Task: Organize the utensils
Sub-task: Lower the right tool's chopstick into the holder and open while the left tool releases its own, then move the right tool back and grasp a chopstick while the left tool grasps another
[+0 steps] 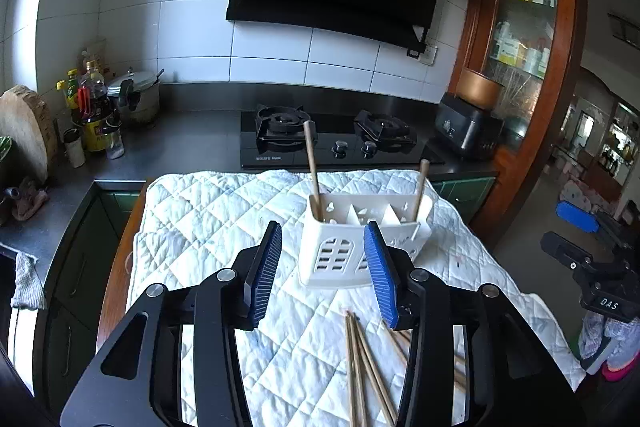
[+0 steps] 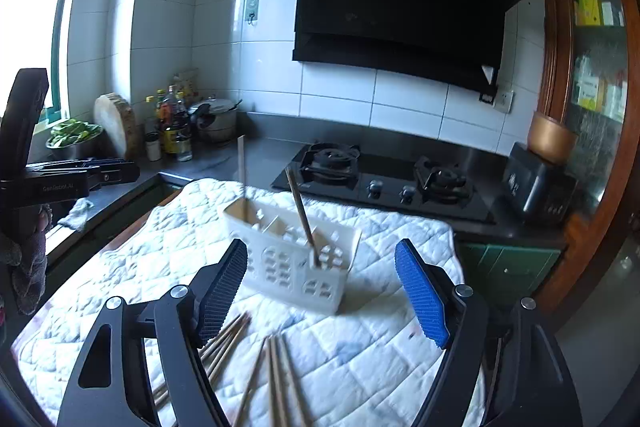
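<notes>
you're mid-sort: two chopsticks already stand in the white holder [image 1: 362, 247], one in each end compartment, while the rest of the chopsticks [image 2: 276, 379] lie loose on the quilted cloth [image 1: 208, 227] over the counter, just in front of the holder. both the left gripper [image 1: 324, 271] and right gripper [image 2: 320, 291] have jaws released & empty, hovering above the pile. next, i'd say drop one gripper onto a single stick, pinch it near one end w/o dragging its neighbours, then tip it upright into a compartment.
</notes>
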`<state>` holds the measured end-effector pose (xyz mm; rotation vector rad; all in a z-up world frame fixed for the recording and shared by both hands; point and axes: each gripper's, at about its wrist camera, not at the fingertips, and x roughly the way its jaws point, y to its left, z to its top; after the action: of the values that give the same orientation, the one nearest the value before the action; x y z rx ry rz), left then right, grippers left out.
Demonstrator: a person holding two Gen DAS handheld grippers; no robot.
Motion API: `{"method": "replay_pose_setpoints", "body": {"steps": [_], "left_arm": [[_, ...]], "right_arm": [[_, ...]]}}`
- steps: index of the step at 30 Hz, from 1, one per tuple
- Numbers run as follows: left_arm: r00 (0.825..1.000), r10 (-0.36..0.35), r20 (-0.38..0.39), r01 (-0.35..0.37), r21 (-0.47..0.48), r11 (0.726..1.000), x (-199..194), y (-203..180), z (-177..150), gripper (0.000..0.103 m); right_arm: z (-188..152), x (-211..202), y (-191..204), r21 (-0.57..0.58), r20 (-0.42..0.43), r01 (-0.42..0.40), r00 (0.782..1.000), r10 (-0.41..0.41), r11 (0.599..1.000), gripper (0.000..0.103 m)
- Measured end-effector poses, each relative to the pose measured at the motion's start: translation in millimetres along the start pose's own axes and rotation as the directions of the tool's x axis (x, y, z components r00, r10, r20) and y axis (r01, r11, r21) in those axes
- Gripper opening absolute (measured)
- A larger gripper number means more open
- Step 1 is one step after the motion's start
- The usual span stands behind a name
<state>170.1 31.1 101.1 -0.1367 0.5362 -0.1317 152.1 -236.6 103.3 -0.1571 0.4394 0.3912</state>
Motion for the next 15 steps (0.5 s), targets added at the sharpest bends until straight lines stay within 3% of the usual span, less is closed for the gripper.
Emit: {"method": "replay_pose_setpoints", "body": {"steps": [8,15], "left_arm": [[1.000,0.026,-0.007,-0.026,0.018,1.000,-32.8,-3.1,-76.6,0.045],[0.995,0.027,-0.096,-0.030,-0.028,0.999,-33.2,-0.9,-143.7,0.045]], "right_arm": [[-80.8,-17.2,1.9,0.043,-0.095,-0.018,0.995,0.022,0.999,0.070],[-151.9,-2.3,-17.1,0.110,-0.247,-0.009,0.968,0.036,0.994,0.051]]}}
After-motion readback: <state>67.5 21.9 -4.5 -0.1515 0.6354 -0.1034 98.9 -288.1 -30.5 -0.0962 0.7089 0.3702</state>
